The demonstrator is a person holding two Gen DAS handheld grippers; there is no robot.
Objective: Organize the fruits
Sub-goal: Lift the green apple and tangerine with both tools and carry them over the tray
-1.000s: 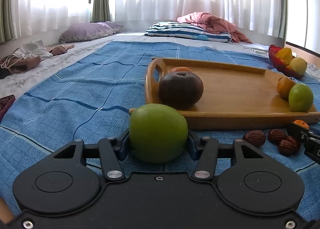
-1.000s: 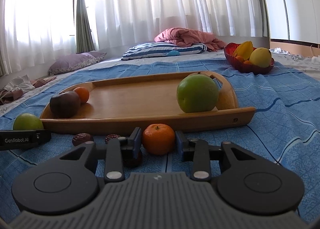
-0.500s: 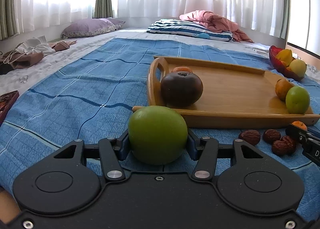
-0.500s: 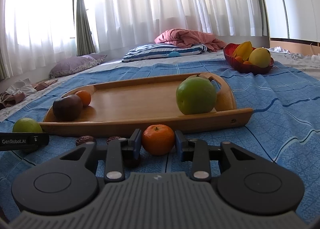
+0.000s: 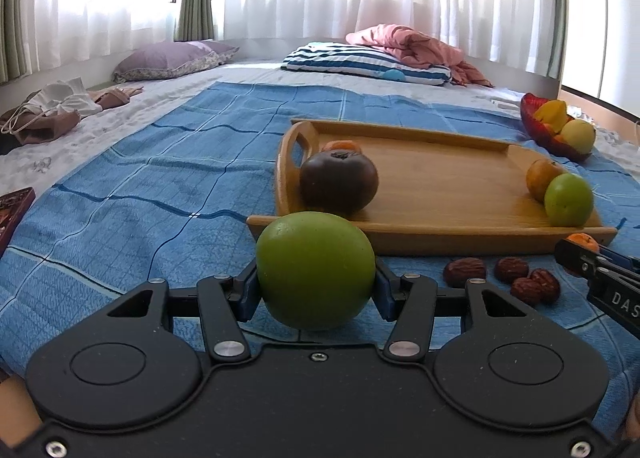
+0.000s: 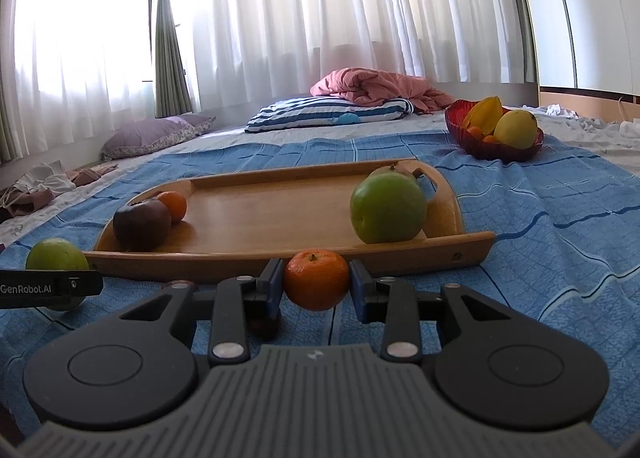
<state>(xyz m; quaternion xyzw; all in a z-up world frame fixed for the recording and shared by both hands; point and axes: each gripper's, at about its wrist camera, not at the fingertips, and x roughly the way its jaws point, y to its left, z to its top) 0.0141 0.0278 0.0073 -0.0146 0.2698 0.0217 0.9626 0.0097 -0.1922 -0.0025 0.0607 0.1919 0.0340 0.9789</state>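
Observation:
My left gripper (image 5: 316,290) is shut on a green apple (image 5: 315,270) and holds it just in front of the wooden tray (image 5: 440,234). My right gripper (image 6: 316,290) is shut on a small orange mandarin (image 6: 316,278), just before the tray's near rim (image 6: 280,258). In the tray lie a dark brown fruit (image 5: 338,180), a small orange (image 6: 173,205) behind it, a green apple (image 6: 387,207) and an orange fruit (image 5: 539,179). Three brown dates (image 5: 510,278) lie on the blue blanket (image 5: 152,185) before the tray.
A red bowl (image 6: 494,137) with yellow fruit stands at the far right. A striped pillow (image 6: 332,115), a pink blanket (image 6: 376,85) and a purple pillow (image 6: 152,135) lie at the back. Clothes (image 5: 52,109) lie at the far left.
Both grippers have risen with their fruit, so the tray shows from higher up. The left gripper has drawn a little away from the tray.

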